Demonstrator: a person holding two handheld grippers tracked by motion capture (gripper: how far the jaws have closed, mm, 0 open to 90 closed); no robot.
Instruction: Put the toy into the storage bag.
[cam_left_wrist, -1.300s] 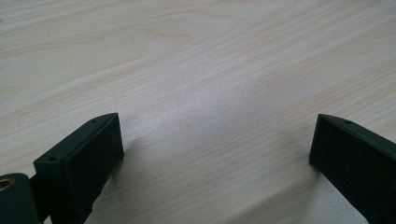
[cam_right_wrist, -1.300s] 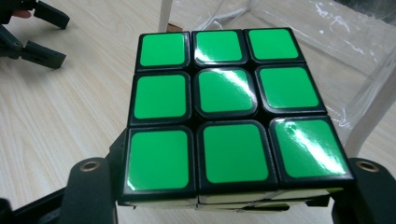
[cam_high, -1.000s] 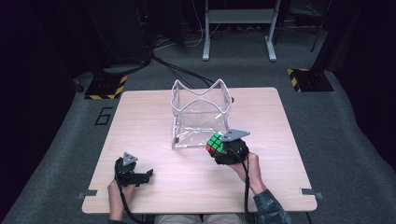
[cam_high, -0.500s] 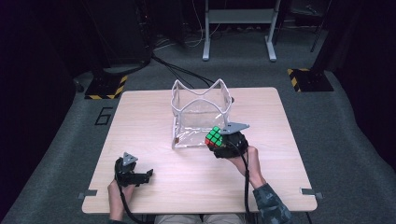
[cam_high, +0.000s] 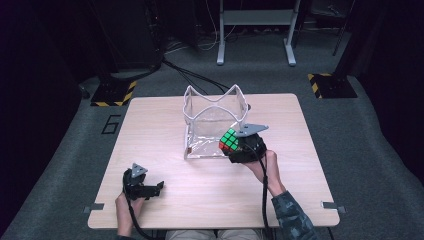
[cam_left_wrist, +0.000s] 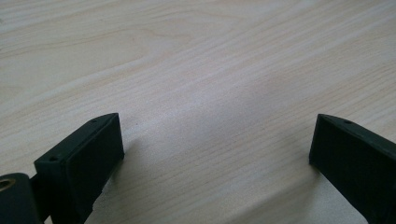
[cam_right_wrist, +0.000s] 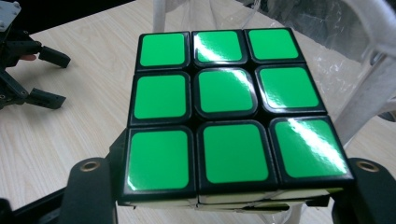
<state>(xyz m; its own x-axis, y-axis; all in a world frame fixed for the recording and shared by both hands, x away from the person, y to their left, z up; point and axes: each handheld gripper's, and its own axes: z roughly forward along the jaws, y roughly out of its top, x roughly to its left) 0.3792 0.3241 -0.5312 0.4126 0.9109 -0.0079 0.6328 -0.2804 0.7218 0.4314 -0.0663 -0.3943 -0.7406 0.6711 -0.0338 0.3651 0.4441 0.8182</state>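
Note:
A puzzle cube (cam_high: 230, 140) with a green top face and a red side hangs above the table, held in my right gripper (cam_high: 235, 146) just beside the front right corner of the clear bag (cam_high: 212, 120) on its white frame. In the right gripper view the cube's green face (cam_right_wrist: 224, 107) sits between the two black jaws, which press on its sides. My left gripper (cam_high: 150, 189) rests low over the table's front left, jaws wide apart with bare wood (cam_left_wrist: 210, 116) between them.
The wooden table (cam_high: 150, 125) has open surface left and right of the bag. Dark floor surrounds it, with cables, a metal stand (cam_high: 255, 30) behind and yellow-black striped bases (cam_high: 114, 92) at both back corners.
My right gripper has lifted the cube higher and a little toward the bag's rim. The left gripper has stayed put.

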